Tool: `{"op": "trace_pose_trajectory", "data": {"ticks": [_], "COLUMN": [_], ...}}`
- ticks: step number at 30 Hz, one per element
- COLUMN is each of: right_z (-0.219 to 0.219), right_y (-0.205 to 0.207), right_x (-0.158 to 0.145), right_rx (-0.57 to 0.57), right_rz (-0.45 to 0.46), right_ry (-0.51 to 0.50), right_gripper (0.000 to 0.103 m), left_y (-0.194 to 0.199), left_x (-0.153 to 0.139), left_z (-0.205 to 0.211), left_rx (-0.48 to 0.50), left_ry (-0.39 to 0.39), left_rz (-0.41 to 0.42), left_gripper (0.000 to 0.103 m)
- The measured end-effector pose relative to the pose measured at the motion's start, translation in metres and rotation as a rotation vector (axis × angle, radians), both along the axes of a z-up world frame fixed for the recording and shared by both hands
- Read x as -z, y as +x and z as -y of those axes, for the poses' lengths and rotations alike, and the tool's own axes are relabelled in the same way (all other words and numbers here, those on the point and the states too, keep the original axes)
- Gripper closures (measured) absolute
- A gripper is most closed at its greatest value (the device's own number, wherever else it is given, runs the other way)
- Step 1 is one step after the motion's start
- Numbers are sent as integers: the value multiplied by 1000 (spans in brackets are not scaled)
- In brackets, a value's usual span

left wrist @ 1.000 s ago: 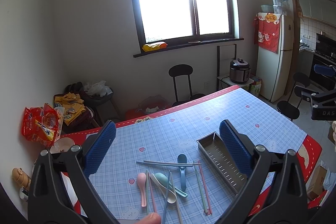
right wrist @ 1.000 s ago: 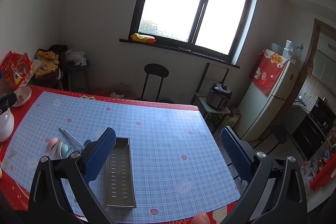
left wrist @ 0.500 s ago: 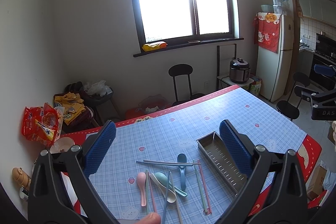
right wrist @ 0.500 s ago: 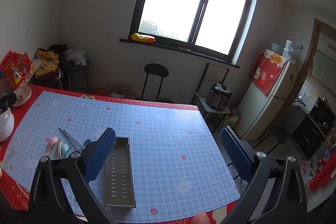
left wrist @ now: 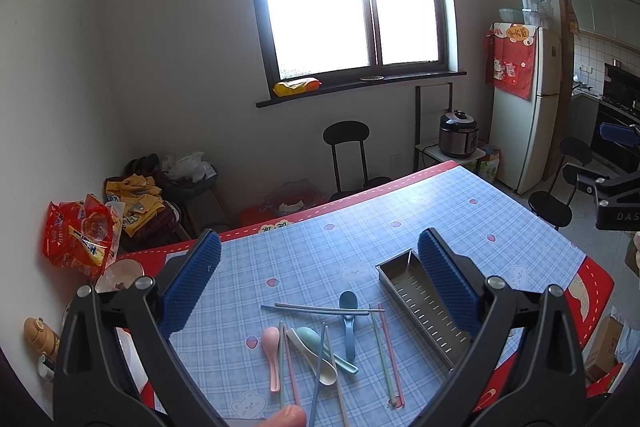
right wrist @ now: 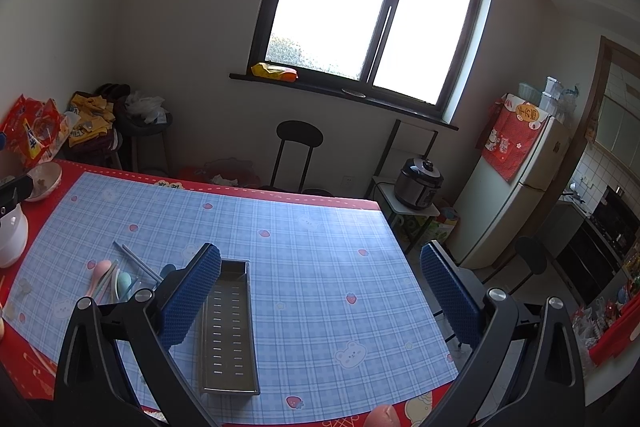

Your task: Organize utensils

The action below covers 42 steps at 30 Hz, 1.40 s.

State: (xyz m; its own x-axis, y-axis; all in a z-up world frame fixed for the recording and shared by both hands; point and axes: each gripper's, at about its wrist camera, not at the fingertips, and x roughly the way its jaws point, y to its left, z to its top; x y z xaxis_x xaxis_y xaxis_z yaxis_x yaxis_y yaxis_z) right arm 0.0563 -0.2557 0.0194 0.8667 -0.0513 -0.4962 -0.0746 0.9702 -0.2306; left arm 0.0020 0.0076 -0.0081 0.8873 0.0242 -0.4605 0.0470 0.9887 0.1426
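**Two grippers wide open above table, utensils loose beside tray**

Both hold nothing. Left gripper (left wrist: 319, 287) has jaws spread wide, hanging above the utensil pile; right gripper (right wrist: 320, 295) likewise spread, above the tablecloth (right wrist: 320, 247).

Left wrist view: metal tray (left wrist: 424, 307) at 3 o'clock of the pile, slotted bottom, nothing in it, long axis running 11 to 5. Its near end sits close to the table's right edge. Dark blue spoon (left wrist: 349, 323) lies under the grey-blue chopsticks (left wrist: 320, 308), which cross the pile at 12 o'clock. Pink spoon (left wrist: 272, 355) at 9 o'clock, cream spoon (left wrist: 316, 357) in the middle with the teal spoon (left wrist: 324, 345) on it. Green and pink chopsticks (left wrist: 386, 351) lie between pile and tray, apart from both.

Right wrist view: tray's near end is just short of the red border at 6 o'clock. Wide bare cloth from 12 to 4 o'clock of the tray. White bowl (right wrist: 12, 235) at far 9 o'clock edge.
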Motion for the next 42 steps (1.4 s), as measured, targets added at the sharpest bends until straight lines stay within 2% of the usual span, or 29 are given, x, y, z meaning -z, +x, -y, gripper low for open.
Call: {"op": "trace_pose_trajectory", "data": {"ticks": [19,21,24,27,35,42], "right_z": [-3,-6,-5,-8,-46,-98], "right_y": [1,2,4,13,41,68], "right_x": [7,11,16,33,92,149], "right_rx": [-1,-17,-43,-103,-232,-354], "right_rz": [-10,-23,-54,-113,-276,-406], "right_ry": [1,14,62,125,221,199], "right_gripper": [5,5,5,5,5,5], "left_y": [1,2,5,9,12,8], "left_x": [0,3,11,23,65,110], "left_z": [-6,-9,-21,-34,-79,-118], "left_rx": [-14,-18,3,14,-88,-191], "left_ry": [-21,-37,-119,-199,-289,-290], "left_rz": [-18,-30,-56,-96,-212,-276], "left_gripper": [5,5,5,5,6,6]}}
